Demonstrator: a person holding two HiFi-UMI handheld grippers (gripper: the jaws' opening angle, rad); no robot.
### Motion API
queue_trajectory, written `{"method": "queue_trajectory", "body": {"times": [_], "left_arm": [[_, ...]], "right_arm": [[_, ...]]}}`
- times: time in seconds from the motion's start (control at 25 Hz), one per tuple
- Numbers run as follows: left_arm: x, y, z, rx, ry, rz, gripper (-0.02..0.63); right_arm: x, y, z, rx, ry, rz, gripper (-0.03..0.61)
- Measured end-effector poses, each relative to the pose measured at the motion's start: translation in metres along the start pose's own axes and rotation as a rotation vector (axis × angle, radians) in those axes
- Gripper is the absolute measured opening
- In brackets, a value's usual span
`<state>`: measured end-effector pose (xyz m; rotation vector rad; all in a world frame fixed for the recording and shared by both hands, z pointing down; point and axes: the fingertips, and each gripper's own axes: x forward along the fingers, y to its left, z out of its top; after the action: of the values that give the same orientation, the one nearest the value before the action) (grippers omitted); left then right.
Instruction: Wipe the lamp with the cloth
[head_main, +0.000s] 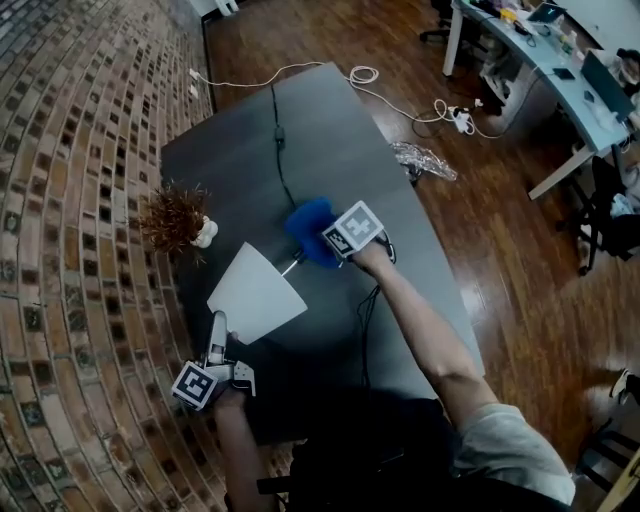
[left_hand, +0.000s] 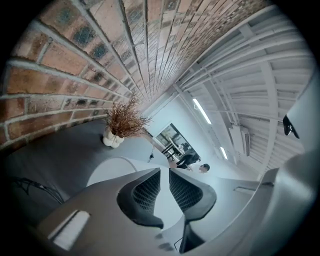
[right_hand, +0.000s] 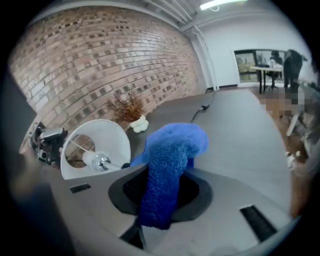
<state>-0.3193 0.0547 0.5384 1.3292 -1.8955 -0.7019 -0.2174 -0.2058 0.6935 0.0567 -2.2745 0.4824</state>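
I have the blue cloth (right_hand: 172, 145) clamped in the right hand-held gripper (right_hand: 160, 191). The left hand-held gripper (left_hand: 164, 187) pinches the lamp (head_main: 255, 295) by its shade rim.

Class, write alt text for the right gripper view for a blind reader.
The right tool grips a blue cloth above a grey table. Left of it, a white lamp shows its shade's open end; a brick wall stands behind.
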Motion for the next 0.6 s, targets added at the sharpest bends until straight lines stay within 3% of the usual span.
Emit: {"method": "queue_trajectory", "body": {"times": [0.08,0.16,0.24,0.4,0.44,0.52,0.6], "left_arm": [[-0.003,-0.004,-0.006,-0.021,-0.031,-0.033,0.034],[-0.01,-0.009,-0.016,-0.045,-0.066,-0.063,0.018],[-0.02,-0.012,-0.029,-0.051,-0.101,-0.1,0.018],[-0.043,-0.035,-0.068,0.052,-0.131,-0.257,0.0],[-0.048,-0.041,-0.079,0.09,-0.125,-0.291,0.0],[-0.055,-0.051,-0.099,0.15,-0.103,-0.335,0.0],[-0.059,-0.057,-0.116,0.203,-0.065,-0.354,0.0]], "right_arm": [[-0.028,-0.023,0.01,-0.08,0.005,-0.154,0.097],[-0.045,-0.023,0.022,-0.18,0.016,-0.21,0.095],[-0.045,0.006,0.026,-0.2,0.025,-0.083,0.096],[-0.016,0.102,0.021,-0.048,0.041,0.401,0.096],[-0.008,0.121,0.013,-0.029,0.073,0.485,0.097],[0.007,0.137,-0.01,-0.053,0.164,0.528,0.097],[0.013,0.127,-0.025,-0.074,0.21,0.481,0.099]]}}
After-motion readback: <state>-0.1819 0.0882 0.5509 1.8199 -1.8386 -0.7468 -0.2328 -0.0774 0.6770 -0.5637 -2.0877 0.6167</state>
